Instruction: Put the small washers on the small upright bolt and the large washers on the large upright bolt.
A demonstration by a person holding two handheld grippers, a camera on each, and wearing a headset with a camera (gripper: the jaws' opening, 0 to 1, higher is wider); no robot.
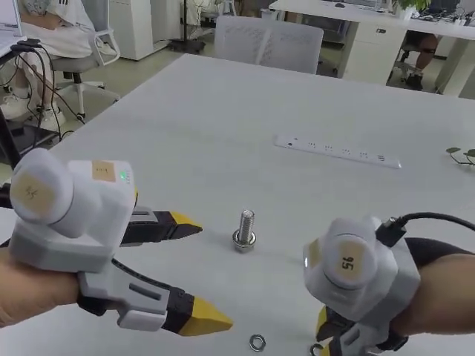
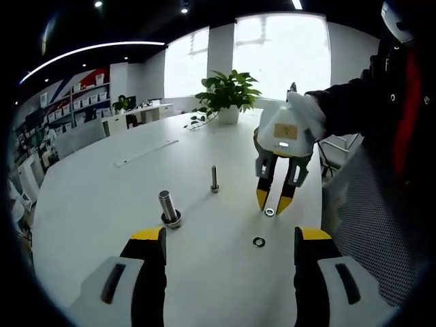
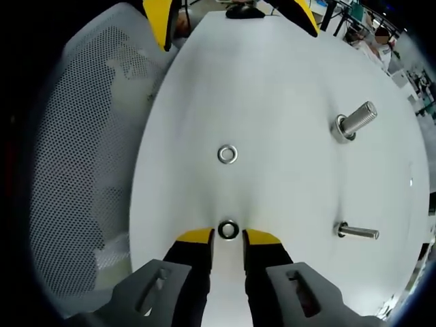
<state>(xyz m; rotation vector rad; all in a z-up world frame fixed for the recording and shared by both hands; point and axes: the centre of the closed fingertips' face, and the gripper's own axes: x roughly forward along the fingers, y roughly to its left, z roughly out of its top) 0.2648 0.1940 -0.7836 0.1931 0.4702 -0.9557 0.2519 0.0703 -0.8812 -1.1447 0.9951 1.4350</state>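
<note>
Barely, washer (image 1: 317, 349) beneath right tool (image 3: 229, 240).

Large bolt (image 1: 245, 230) shiny threaded metal; washer (image 1: 257, 342) bright metal (glossy); table (image 1: 223, 133) matt white, smooth

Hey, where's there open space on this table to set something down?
Bare: the broad stretch of table between the large bolt and the power strip, and beyond the strip. Crowded: the near edge, where two washers lie by the right gripper and left gripper.
</note>
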